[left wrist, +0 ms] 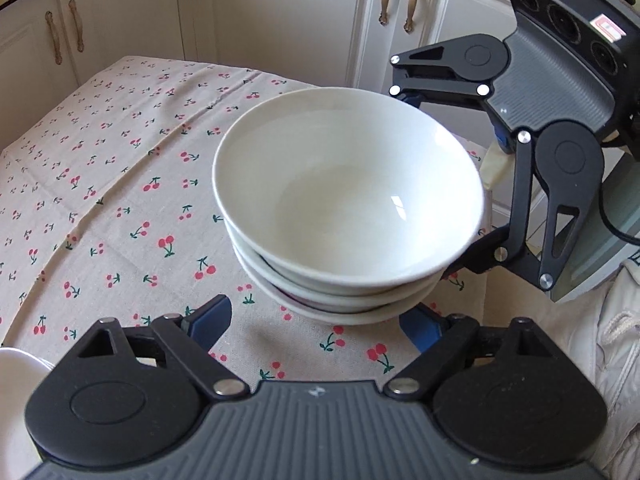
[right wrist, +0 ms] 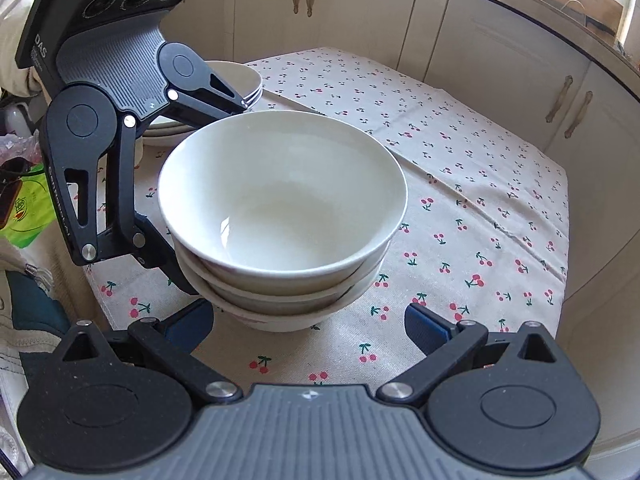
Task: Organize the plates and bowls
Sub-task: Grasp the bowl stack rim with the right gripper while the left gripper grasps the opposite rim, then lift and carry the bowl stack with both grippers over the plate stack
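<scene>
My left gripper (left wrist: 316,322) fills the bottom of the left wrist view, its blue pads spread to either side of the stack of three white bowls (left wrist: 348,200) at frame centre. The bowls sit nested on the cherry-print tablecloth (left wrist: 112,184). Whether the pads press on the lowest bowl I cannot tell from here; the right pad sits tucked just under its edge.

In that view my right gripper (left wrist: 432,184) reaches in from the upper right, its jaws wide around the far side of the stack, the tips hidden behind the rims.

The right wrist view shows the same stack (right wrist: 282,200) at centre with my right pads apart at the bottom, clear of the bowls. Only this view shows a second pile of white dishes (right wrist: 240,80) at upper left, behind my left gripper (right wrist: 200,200), whose lower finger lies against the stack. Cream cabinet doors (right wrist: 360,12) line the top.
</scene>
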